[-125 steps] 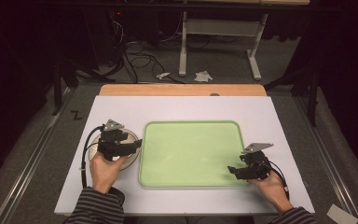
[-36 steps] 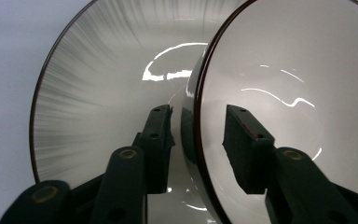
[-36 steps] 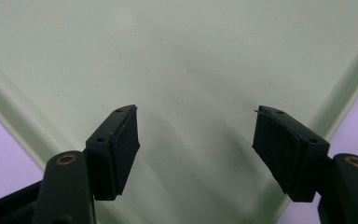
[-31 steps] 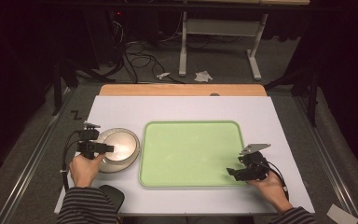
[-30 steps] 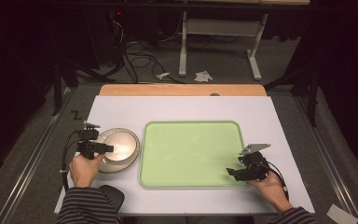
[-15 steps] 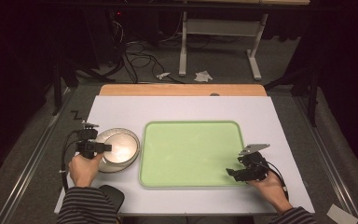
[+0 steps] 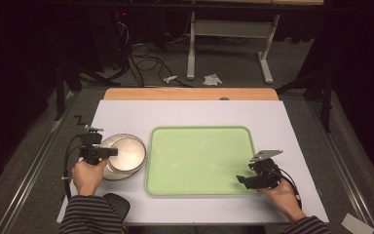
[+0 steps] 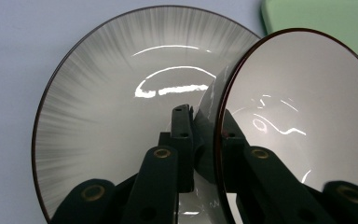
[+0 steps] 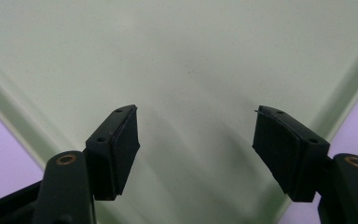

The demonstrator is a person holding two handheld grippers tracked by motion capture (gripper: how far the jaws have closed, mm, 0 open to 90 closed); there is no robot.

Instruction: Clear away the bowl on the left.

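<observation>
Two dishes sit together on the bench (image 7: 195, 109): a small bowl (image 8: 303, 107) rests inside a big plate (image 8: 107, 116). The left claw (image 8: 204, 135) is shut tight on the bowl's rim. The green tray (image 7: 199, 156) lies at three o'clock from the bowl, just beside it. The right claw (image 9: 196, 140) hangs open over the tray's far corner, holding nothing.

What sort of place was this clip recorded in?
Probably a lab or workshop set up for recording, not a kitchen. A white work table stands on a grey floor with loose cables and a metal desk frame behind it. The surroundings are dark, and only a green tray and stacked plates are laid out.
</observation>
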